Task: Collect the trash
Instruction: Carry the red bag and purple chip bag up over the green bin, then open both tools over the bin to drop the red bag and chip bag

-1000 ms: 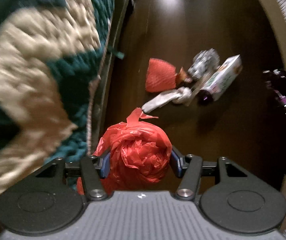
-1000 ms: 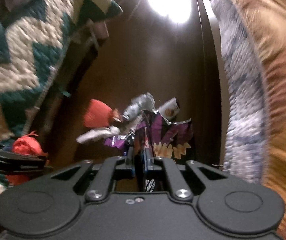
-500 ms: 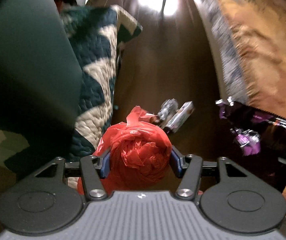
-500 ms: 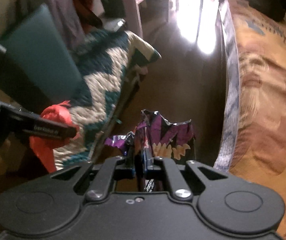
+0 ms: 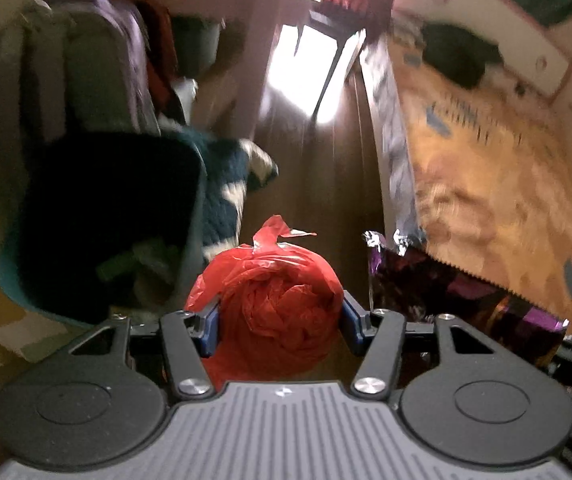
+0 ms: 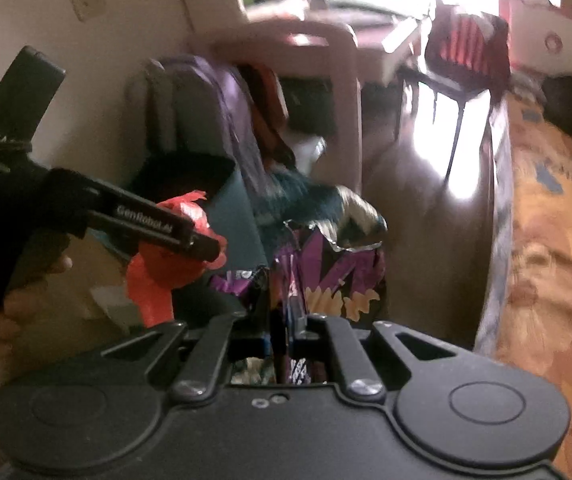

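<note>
Left wrist view: my left gripper (image 5: 279, 320) is clamped on the crumpled red plastic bag (image 5: 281, 304), both blue pads pressing its sides. At ten o'clock I see the dark teal bin (image 5: 97, 220), at three o'clock the purple snack wrapper (image 5: 446, 292). My right gripper (image 6: 283, 336) is closed tight on this purple snack wrapper (image 6: 326, 272), above the brown floor (image 5: 326, 184)
</note>
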Available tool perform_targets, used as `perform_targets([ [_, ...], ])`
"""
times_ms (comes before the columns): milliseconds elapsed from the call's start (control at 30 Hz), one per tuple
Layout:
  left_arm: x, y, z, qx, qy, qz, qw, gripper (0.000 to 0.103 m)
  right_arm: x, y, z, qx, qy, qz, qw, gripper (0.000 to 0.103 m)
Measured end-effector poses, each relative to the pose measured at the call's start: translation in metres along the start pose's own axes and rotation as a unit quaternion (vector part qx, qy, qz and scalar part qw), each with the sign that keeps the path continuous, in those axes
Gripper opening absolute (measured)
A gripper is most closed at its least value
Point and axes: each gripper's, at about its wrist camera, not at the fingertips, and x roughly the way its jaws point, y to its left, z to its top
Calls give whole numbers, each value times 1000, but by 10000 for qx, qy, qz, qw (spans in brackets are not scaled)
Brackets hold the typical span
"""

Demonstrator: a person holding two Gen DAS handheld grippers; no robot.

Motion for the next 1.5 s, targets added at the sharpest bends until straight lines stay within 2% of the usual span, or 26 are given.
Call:
perform_targets([
  [133,-38,20,26,-147,-374,-61,9992,57,-13,21,31,-148,-259,130,9995,7],
  [300,-74,52,55,-291,-877,64,9957,57,-11,47,71,-380,-464,350,9976,7],
  [433,-82,80,75,-436,-1060,269,9930,57,0,74,97,-507,-586,576,9953,7],
  [600,-82,122,91,-613,-1206,509,9895,57,28,106,129,-289,-632,1019,9924,7],
  [733,-74,158,101,-774,-1097,522,9896,57,52,131,144,-138,-655,1403,9878,7],
  [933,-42,186,101,-789,-839,558,9918,57,92,142,141,187,-379,1483,9880,7],
  [1133,-2,191,90,-588,-484,449,9961,57,133,134,129,507,96,1115,9924,7],
  [1500,54,194,68,-263,276,429,9984,57,181,151,112,35,766,361,9964,9],
])
